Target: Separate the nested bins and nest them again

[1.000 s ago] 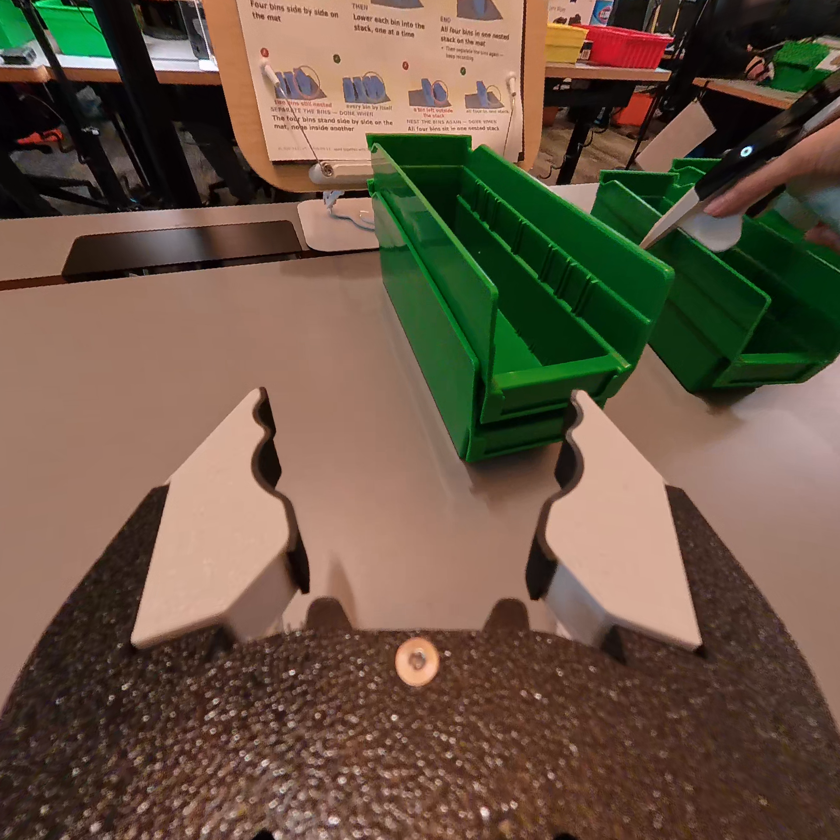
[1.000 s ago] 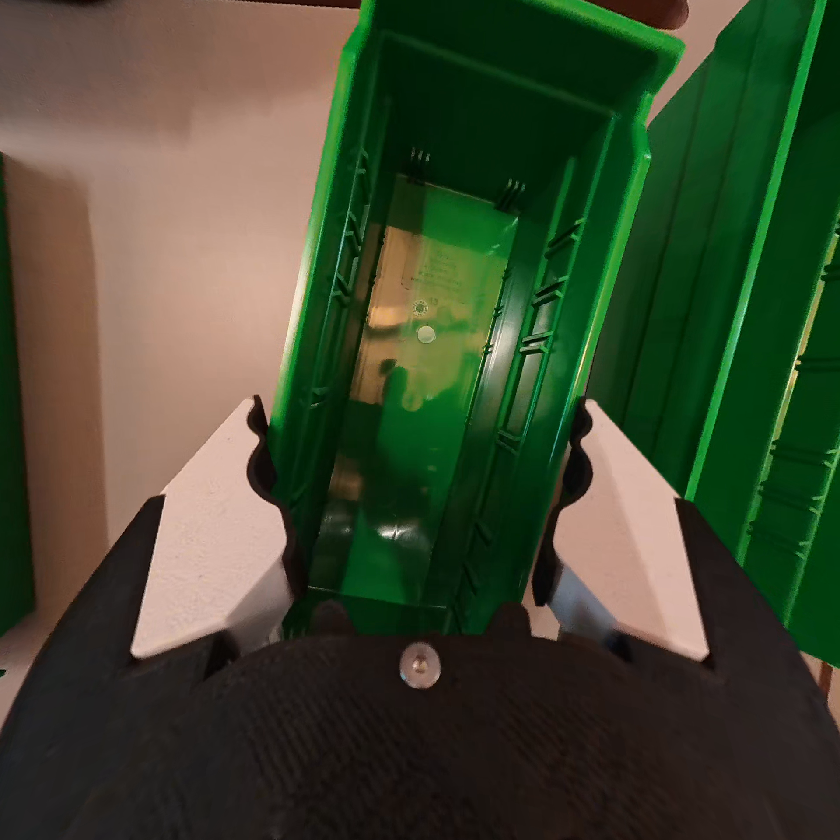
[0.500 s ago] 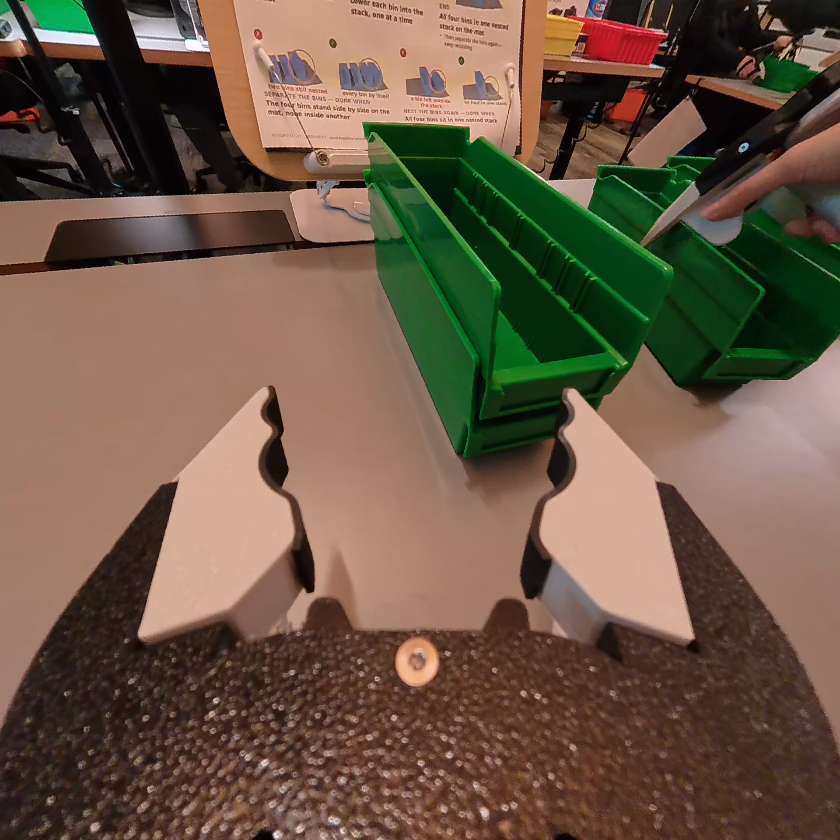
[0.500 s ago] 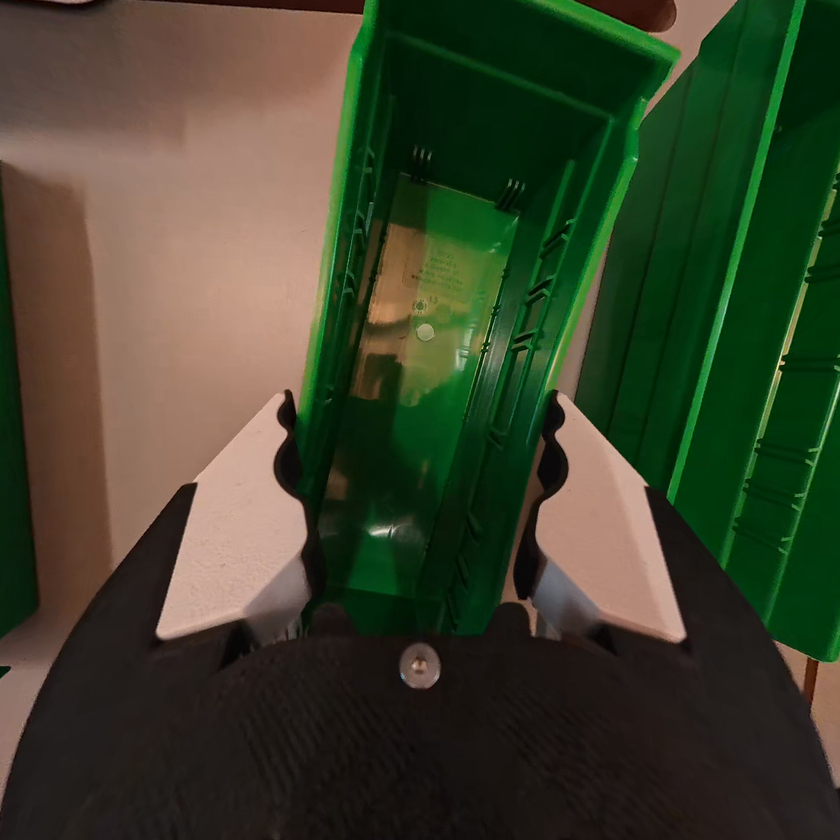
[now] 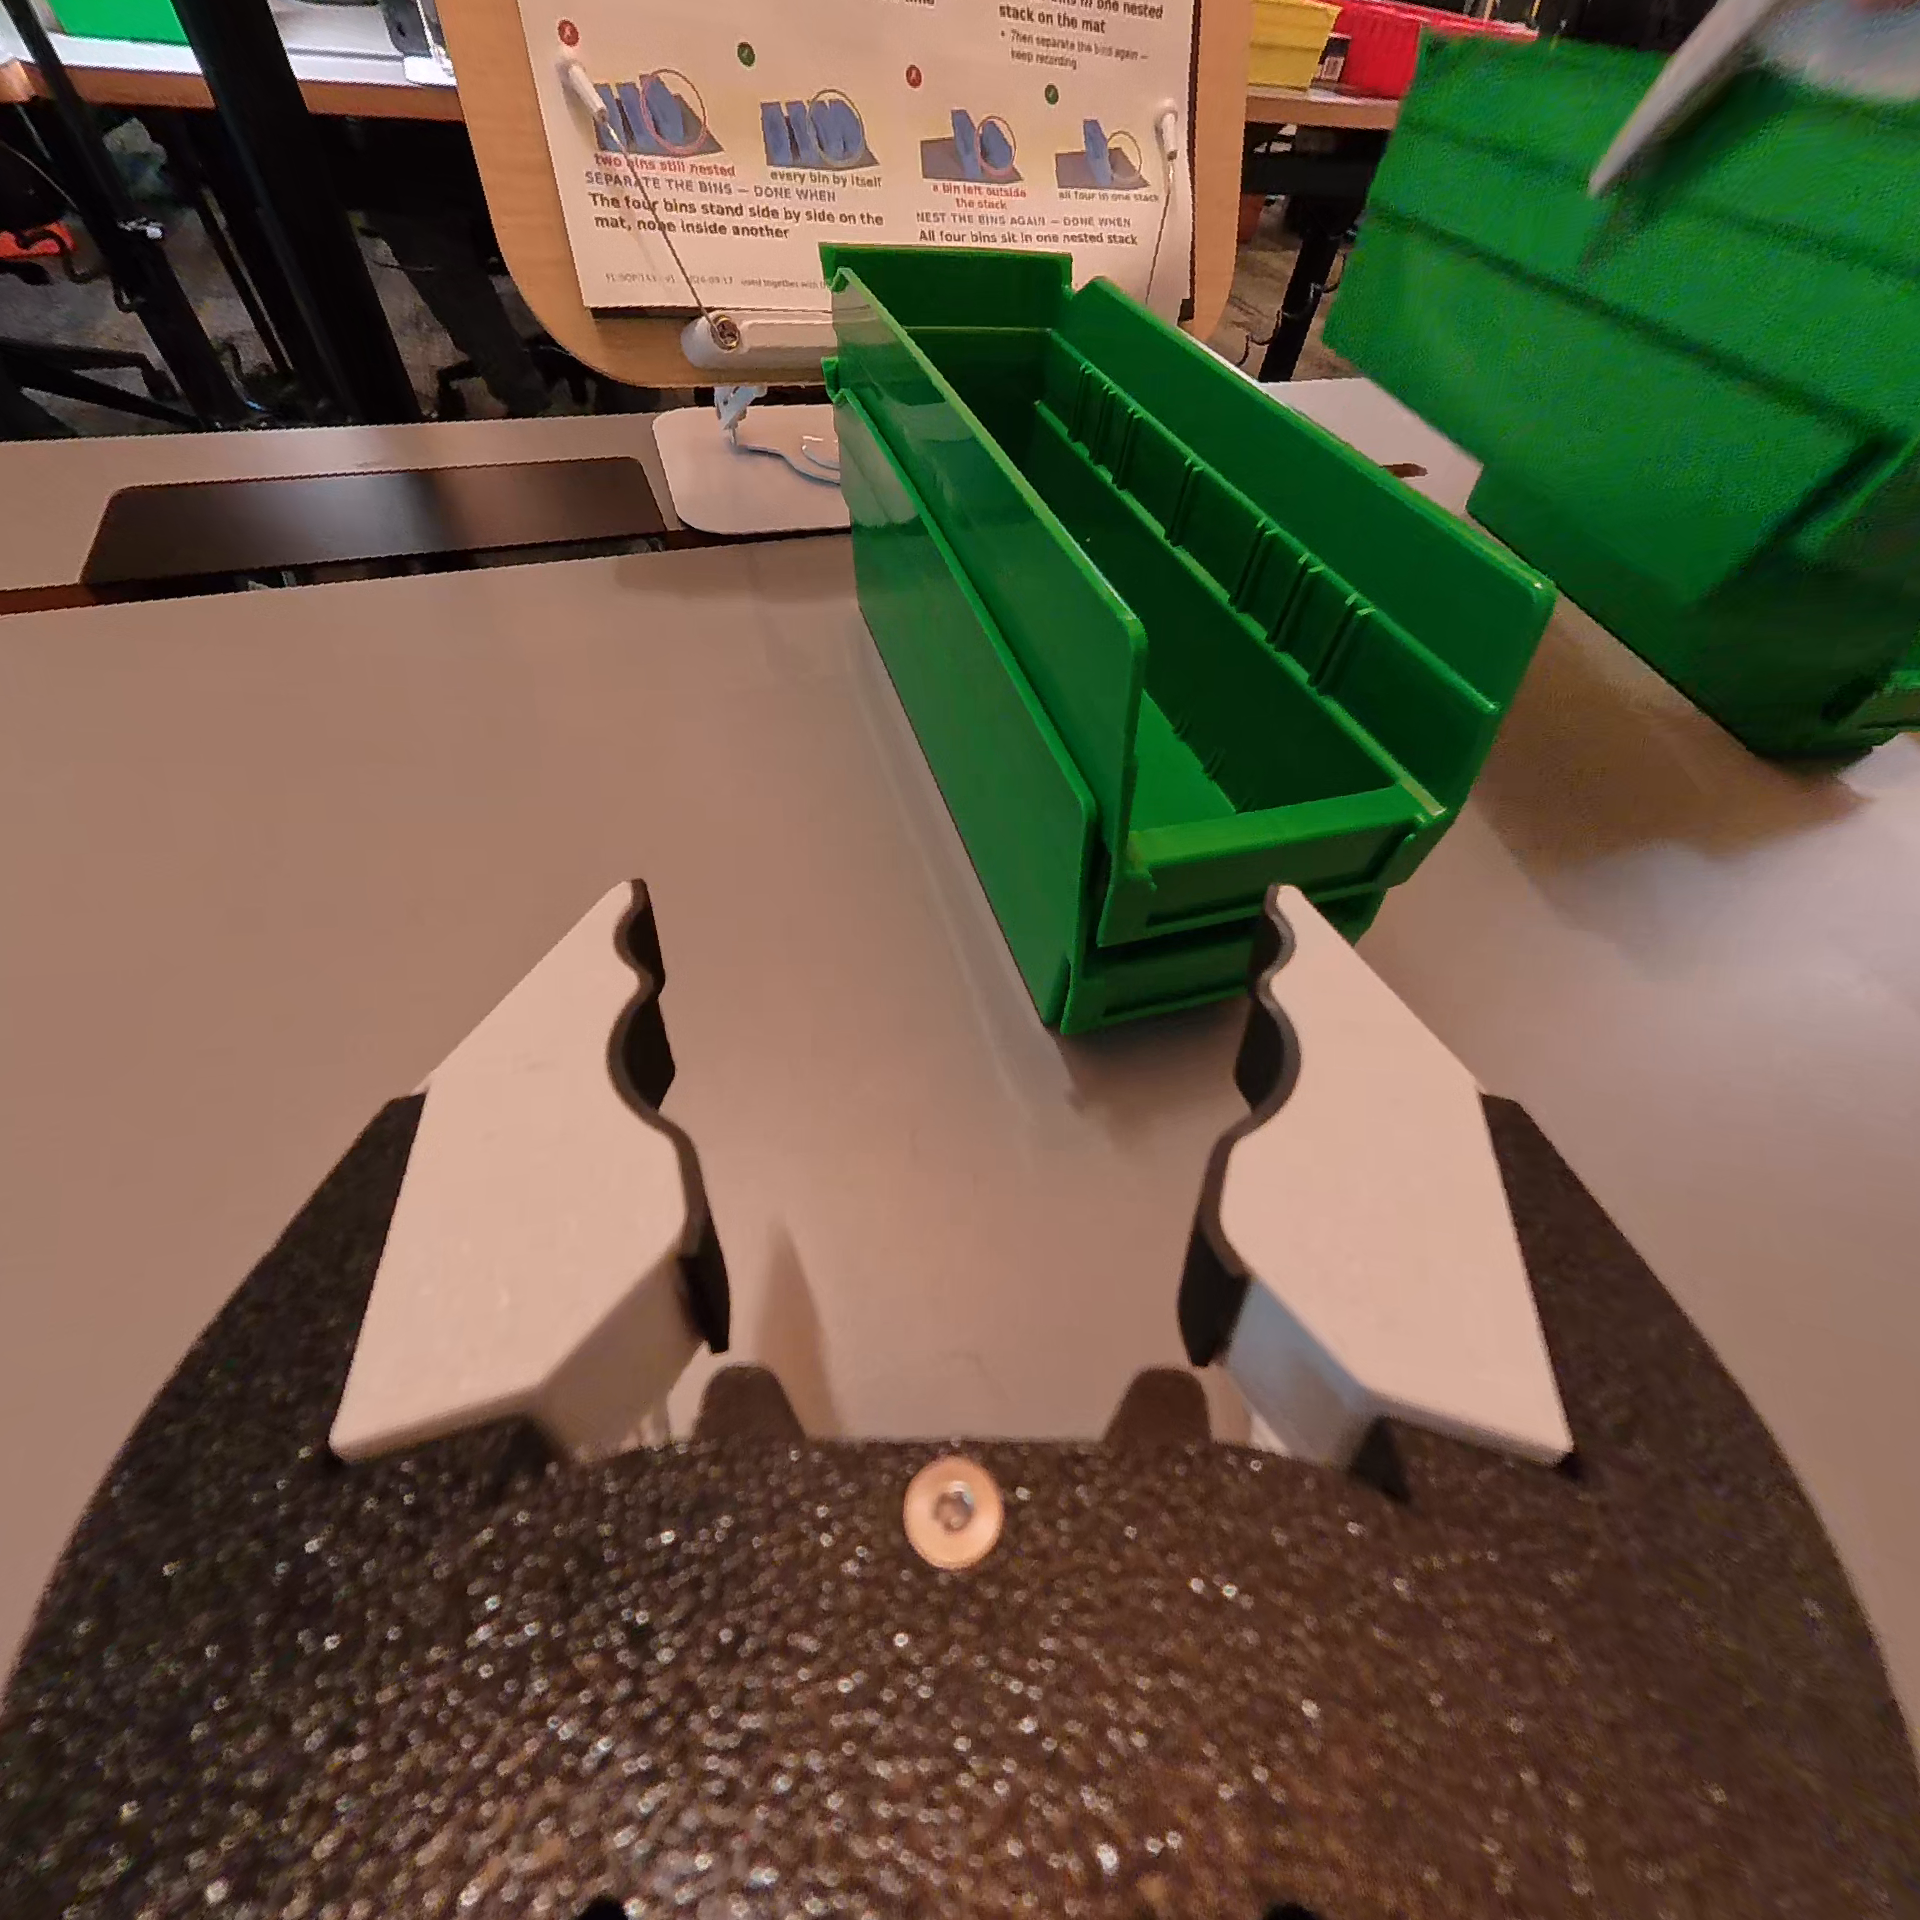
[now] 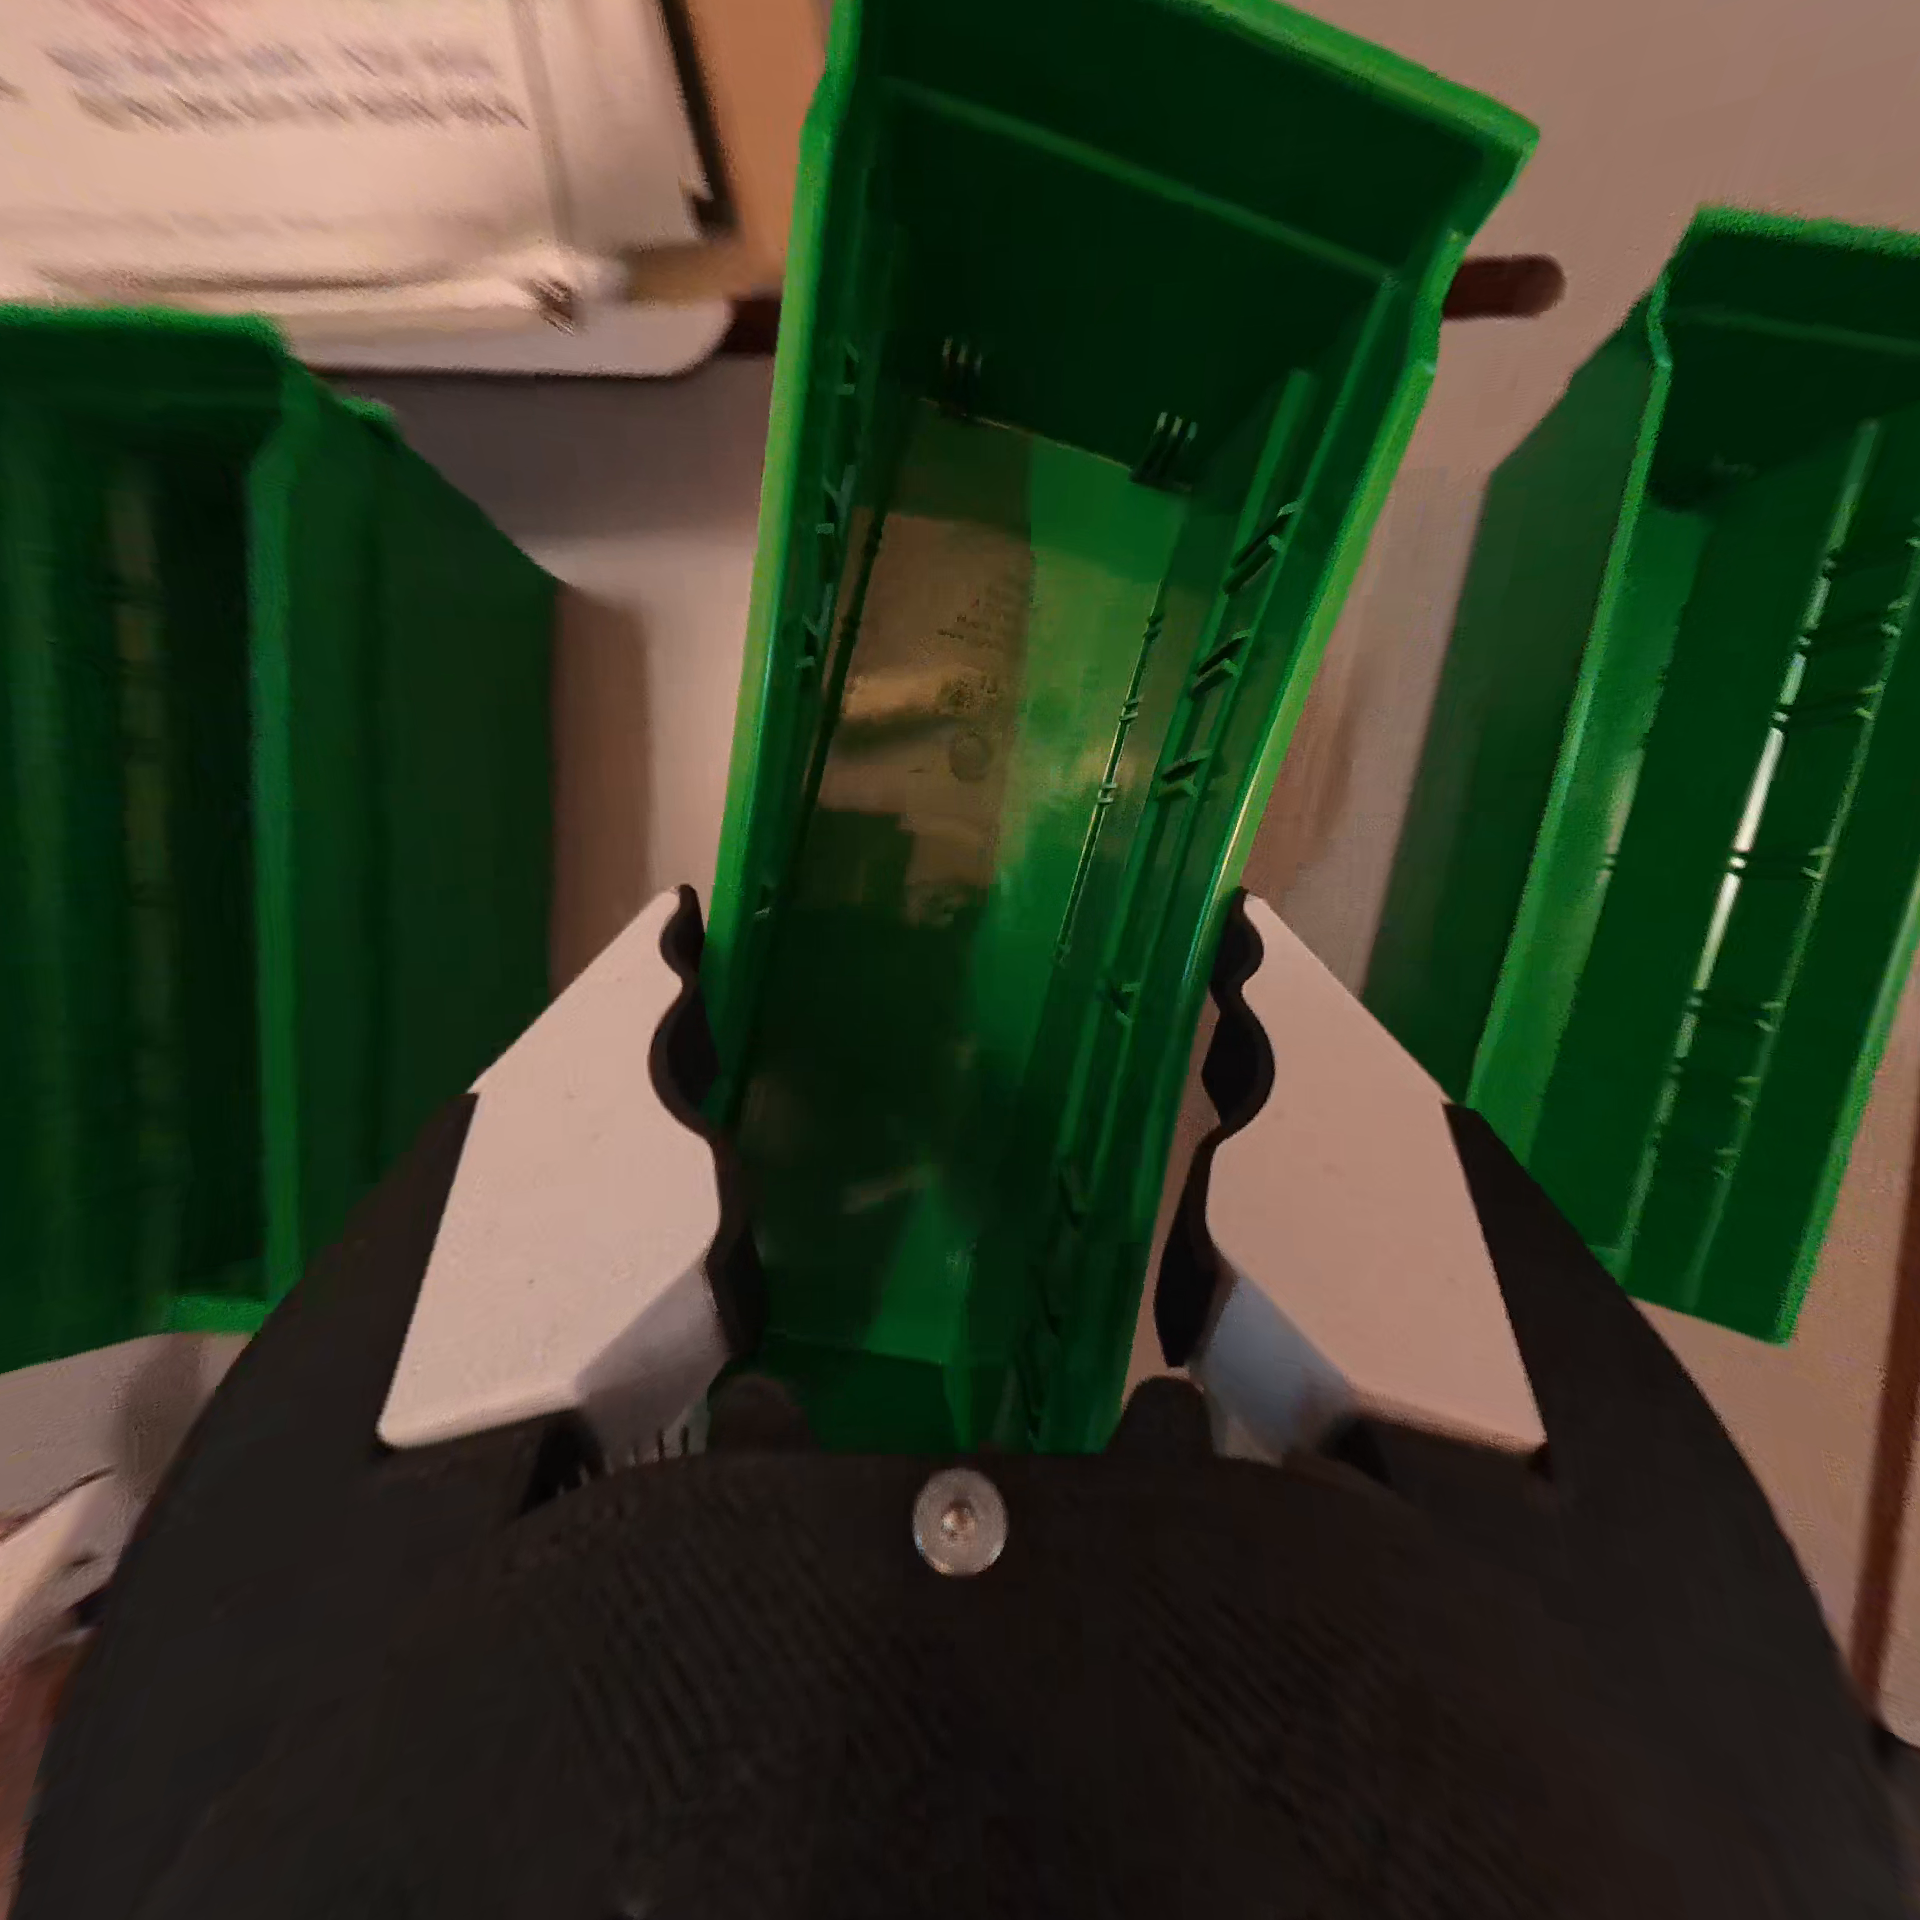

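A nested stack of two green bins (image 5: pixel 1143 675) stands on the grey table (image 5: pixel 416 831). My left gripper (image 5: pixel 956 914) is open and empty, low over the table just in front of the stack. My right gripper (image 6: pixel 961 904) is shut on the side walls of a single green bin (image 6: pixel 1039 623) and holds it above the table. That held bin (image 5: pixel 1621 343) shows blurred at the upper right of the left wrist view. The stack (image 6: pixel 260 779) lies to its left and another single bin (image 6: pixel 1714 779) to its right.
An instruction board (image 5: pixel 883 135) on a stand rises behind the stack. A dark slot (image 5: pixel 364 520) runs along the table's far edge. Other tables with coloured bins (image 5: pixel 1288 31) stand in the background. Bare table lies left of the stack.
My right gripper has closed on the single bin and lifted it off the table. The neighbouring bins now show on both sides below. My left gripper has barely moved.
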A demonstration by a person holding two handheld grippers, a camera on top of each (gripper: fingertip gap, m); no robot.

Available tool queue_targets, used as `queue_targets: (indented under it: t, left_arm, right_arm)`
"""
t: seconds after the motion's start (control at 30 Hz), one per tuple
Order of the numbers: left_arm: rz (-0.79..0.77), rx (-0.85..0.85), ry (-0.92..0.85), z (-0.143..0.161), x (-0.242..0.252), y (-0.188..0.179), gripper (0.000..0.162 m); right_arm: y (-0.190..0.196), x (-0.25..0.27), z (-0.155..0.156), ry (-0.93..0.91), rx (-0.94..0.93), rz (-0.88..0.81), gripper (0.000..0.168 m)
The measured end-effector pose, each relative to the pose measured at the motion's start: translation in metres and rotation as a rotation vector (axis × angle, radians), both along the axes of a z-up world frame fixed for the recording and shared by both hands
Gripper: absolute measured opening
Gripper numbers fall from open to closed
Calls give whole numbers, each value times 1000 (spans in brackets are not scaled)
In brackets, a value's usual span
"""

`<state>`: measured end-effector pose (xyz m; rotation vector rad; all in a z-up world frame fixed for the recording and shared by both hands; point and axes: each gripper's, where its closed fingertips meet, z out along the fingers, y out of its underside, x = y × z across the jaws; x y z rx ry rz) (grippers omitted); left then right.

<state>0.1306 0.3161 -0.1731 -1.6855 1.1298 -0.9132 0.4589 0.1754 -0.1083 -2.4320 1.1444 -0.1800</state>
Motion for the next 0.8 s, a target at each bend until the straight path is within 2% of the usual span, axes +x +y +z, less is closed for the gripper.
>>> queue_targets:
  t: [0.2,0.33,0.57,0.8]
  left_arm:
    - [17,14,-15,7,-4,3,111]
    - [33,17,-26,11,-8,8,111]
    - [47,-9,-42,13,-14,17,111]
    - [31,-24,-59,16,-12,13,110]
  right_arm:
    - [53,-34,76,-23,42,63,99]
    - [94,-66,99,-33,37,127,99]
    - [140,-114,79,25,9,189,98]
    - [146,-127,53,33,-32,174,97]
